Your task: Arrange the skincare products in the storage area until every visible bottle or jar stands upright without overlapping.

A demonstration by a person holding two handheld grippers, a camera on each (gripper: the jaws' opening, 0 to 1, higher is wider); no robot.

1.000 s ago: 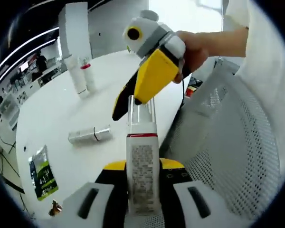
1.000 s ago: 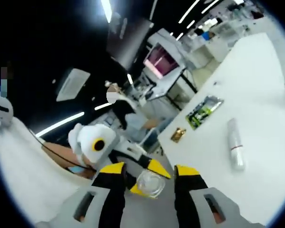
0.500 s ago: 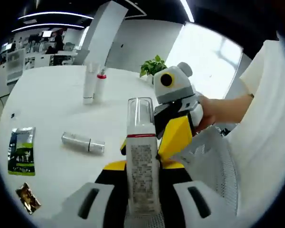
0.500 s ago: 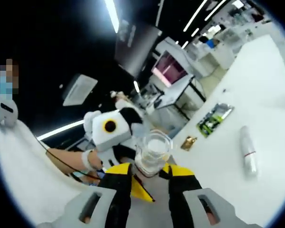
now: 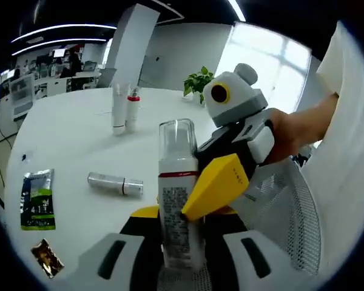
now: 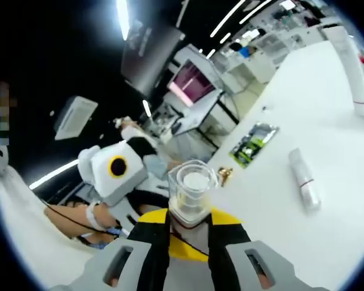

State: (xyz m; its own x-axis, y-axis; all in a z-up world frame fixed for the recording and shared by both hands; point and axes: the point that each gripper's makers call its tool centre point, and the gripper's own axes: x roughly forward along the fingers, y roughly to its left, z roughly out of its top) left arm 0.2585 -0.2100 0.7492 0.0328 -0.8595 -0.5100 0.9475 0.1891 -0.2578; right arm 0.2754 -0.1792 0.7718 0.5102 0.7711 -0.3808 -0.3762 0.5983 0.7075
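Observation:
A white bottle (image 5: pixel 179 176) with a red band and a clear cap stands upright in my left gripper (image 5: pixel 182 221), whose jaws are shut on its lower body. My right gripper (image 5: pixel 199 197) comes in from the right, and its yellow jaw presses against the bottle's side. In the right gripper view the clear cap (image 6: pixel 192 188) rises between the jaws of my right gripper (image 6: pixel 191 223), shut on the bottle. A silver tube (image 5: pixel 115 183) (image 6: pixel 304 187) lies flat on the white table (image 5: pixel 67 139). Two slim bottles (image 5: pixel 124 109) stand upright at the far side.
A green sachet (image 5: pixel 36 200) (image 6: pixel 253 144) and a small brown packet (image 5: pixel 47 259) lie near the table's edge. A white mesh chair (image 5: pixel 285 212) is at the right, below a person's hand and sleeve. A potted plant (image 5: pixel 197 82) stands at the back.
My right gripper has narrowed from open to shut on the bottle's upper part. The left gripper kept hold of the bottle; both views shifted with the hands.

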